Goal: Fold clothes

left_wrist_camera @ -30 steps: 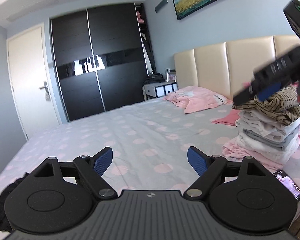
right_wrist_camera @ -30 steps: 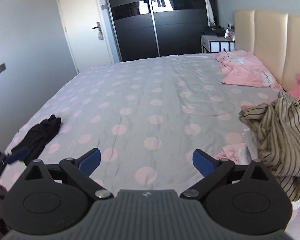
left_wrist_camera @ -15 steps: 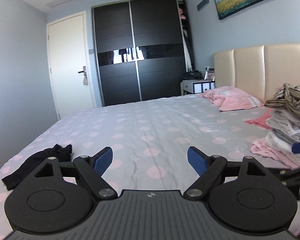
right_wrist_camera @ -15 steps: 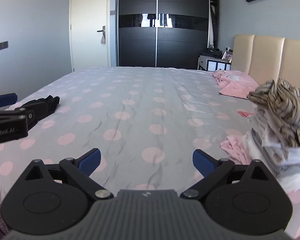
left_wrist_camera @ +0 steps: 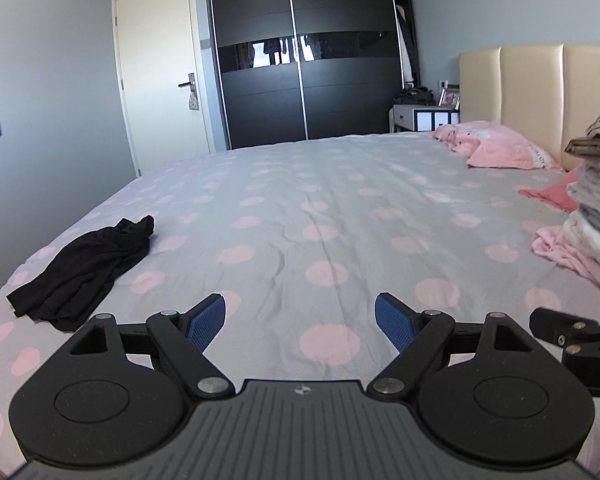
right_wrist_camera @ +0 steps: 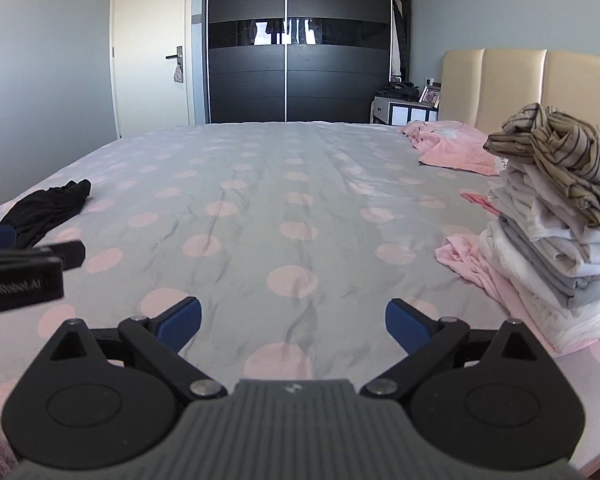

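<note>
A crumpled black garment (left_wrist_camera: 84, 268) lies on the left side of the bed; it also shows in the right wrist view (right_wrist_camera: 48, 210). A stack of folded clothes (right_wrist_camera: 556, 240) topped by a striped brown garment (right_wrist_camera: 560, 156) stands at the right, also seen in the left wrist view (left_wrist_camera: 596, 208). My left gripper (left_wrist_camera: 300, 322) is open and empty, low over the bed's near edge. My right gripper (right_wrist_camera: 293, 322) is open and empty beside it, left of the stack.
The bed has a grey sheet with pink dots (left_wrist_camera: 320, 208). Pink clothes (right_wrist_camera: 452, 146) lie by the cream headboard (right_wrist_camera: 512, 80). A black wardrobe (left_wrist_camera: 304, 52), a white door (left_wrist_camera: 160, 76) and a bedside table (left_wrist_camera: 420, 116) stand beyond the bed.
Both grippers have swung left and lowered towards the bed's near edge. The right gripper has come away from the top of the stack. The black garment has come into the left wrist view.
</note>
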Demonstrator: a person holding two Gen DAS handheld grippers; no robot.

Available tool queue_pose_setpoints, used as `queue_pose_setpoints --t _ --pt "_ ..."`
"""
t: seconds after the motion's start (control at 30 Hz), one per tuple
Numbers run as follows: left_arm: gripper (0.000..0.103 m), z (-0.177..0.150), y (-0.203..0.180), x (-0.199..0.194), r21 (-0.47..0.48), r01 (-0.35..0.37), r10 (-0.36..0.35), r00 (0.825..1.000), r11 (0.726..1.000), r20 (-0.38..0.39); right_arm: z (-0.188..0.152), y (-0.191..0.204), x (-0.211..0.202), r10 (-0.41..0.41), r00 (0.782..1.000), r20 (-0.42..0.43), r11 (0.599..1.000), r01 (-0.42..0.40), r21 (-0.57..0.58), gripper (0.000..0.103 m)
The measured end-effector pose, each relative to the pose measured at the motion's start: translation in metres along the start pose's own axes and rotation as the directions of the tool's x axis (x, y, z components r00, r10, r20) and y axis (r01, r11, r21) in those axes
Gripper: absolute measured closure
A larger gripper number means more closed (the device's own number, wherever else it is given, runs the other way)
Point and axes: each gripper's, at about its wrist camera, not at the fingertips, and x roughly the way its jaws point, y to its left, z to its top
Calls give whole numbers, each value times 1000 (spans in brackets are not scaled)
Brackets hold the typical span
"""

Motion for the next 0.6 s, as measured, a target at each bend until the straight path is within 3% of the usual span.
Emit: queue_pose_setpoints --t 0.2,0.6 --pt "21 -1 3 18 -35 -3 1 999 999 -43 3 9 15 27 998 48 1000 -27 16 3" --pt "21 -2 11 36 -77 -22 14 994 997 -105 12 25 40 62 998 28 998 -62 7 3"
